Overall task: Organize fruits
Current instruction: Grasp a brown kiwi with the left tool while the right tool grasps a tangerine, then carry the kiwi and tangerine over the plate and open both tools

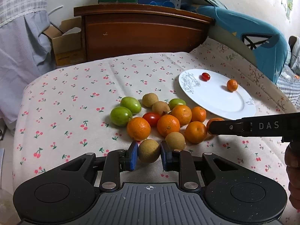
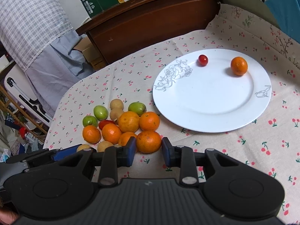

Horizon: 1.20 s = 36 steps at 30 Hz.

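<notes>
Risks, largest item first:

- Cherry-print cloth (image 1: pixel 75 93): soft and creased. Expect any dropped fruit to roll, possibly off the edge.
- White plate (image 2: pixel 206 112): smooth, with a shallow rim; holds only a small tomato (image 2: pixel 203 60) and a small orange (image 2: pixel 238 66), well apart. Expect round fruit set down fast to roll across or bump these.
- Fruit pile (image 1: pixel 159 116): packed and touching, just beside the plate. Expect neighbours to shift when either held piece lifts out.
- Orange (image 2: pixel 148 140): at the near edge of the pile, touching others. Risks slipping, being round and gripped low on the pads.
- Brown fruit (image 1: pixel 149 154): thin shell; risks cracking under hard pressure.

Pose:

- Left tongs (image 1: pixel 149 148): angled down toward the cloth, narrow, clamped on the brown fruit at the near edge of the pile.
- Right tongs (image 2: pixel 148 147): angled down likewise, narrow, pads against both sides of the orange; close beside the left tongs, so risk of collision on lifting.
</notes>
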{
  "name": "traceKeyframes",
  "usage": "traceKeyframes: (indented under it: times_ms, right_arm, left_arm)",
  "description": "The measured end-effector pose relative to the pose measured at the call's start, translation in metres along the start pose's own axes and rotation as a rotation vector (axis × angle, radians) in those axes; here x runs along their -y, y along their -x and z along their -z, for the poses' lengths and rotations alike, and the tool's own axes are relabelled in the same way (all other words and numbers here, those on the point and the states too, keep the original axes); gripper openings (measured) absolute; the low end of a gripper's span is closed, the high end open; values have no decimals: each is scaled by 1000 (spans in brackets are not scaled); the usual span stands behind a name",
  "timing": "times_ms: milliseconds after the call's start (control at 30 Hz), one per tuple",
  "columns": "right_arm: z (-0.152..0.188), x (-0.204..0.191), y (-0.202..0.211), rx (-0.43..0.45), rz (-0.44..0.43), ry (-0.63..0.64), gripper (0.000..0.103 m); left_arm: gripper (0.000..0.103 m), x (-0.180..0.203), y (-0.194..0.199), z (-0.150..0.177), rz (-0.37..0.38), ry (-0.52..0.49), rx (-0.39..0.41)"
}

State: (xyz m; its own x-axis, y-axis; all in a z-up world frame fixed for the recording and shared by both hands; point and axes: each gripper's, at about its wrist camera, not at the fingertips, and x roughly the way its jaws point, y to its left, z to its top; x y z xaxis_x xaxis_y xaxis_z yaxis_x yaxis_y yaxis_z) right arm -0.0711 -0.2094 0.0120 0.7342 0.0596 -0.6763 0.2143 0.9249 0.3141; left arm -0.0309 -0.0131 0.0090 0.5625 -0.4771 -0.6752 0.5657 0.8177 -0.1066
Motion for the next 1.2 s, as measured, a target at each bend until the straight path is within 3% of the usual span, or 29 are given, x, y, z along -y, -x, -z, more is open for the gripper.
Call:
traceKeyframes:
  times_ms: [633,1200]
  right_arm:
    - [4,1,33,35,-9,8,30]
    - [-22,7,77,128,-6,20,30]
  left_arm:
    - [23,18,25,3,6,30,26]
    - [23,36,42,-33,111,23,111]
